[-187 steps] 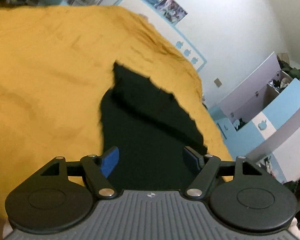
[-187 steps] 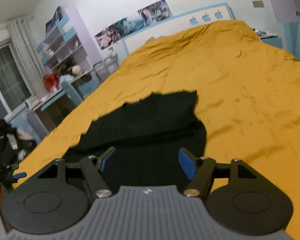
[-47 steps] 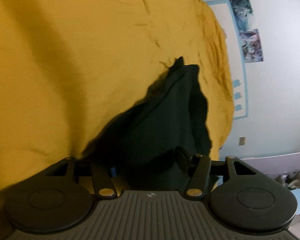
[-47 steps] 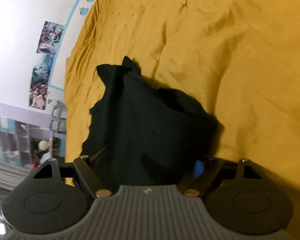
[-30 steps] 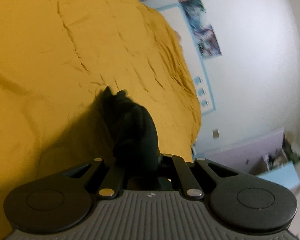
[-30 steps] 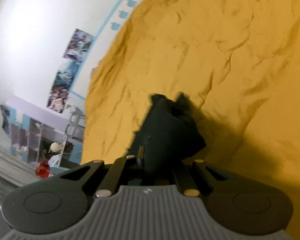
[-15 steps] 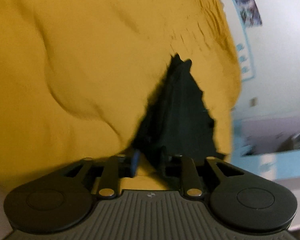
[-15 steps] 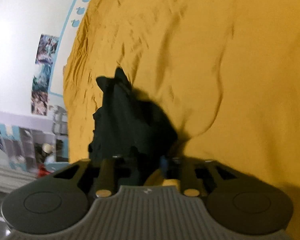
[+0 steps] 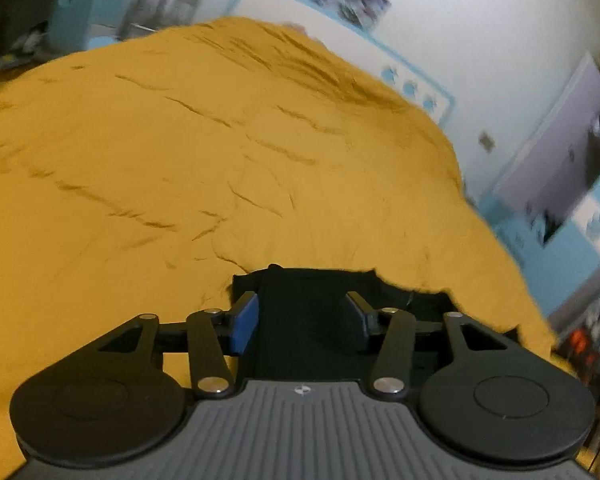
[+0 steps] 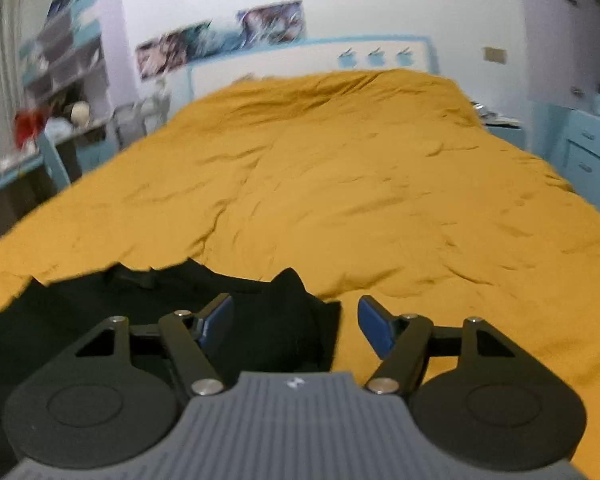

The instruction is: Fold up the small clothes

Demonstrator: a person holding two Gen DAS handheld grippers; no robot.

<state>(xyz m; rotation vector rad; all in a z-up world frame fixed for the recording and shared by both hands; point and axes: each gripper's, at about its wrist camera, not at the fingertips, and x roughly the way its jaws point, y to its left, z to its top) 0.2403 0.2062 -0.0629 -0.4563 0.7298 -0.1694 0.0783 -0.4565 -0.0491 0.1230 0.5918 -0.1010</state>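
Now released near the bed's [image 10: 380,184] front edge, the black cotton garment [image 9: 312,320] could be snagged and unfolded by spread left gripper [image 9: 303,322] and right gripper [image 10: 296,324] fingers just opened.

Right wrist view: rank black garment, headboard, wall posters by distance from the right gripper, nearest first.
From the right gripper, jaws open:
1. Black garment, just under the fingers, left side.
2. Headboard, far end of the yellow bedspread.
3. Wall posters, above the headboard.
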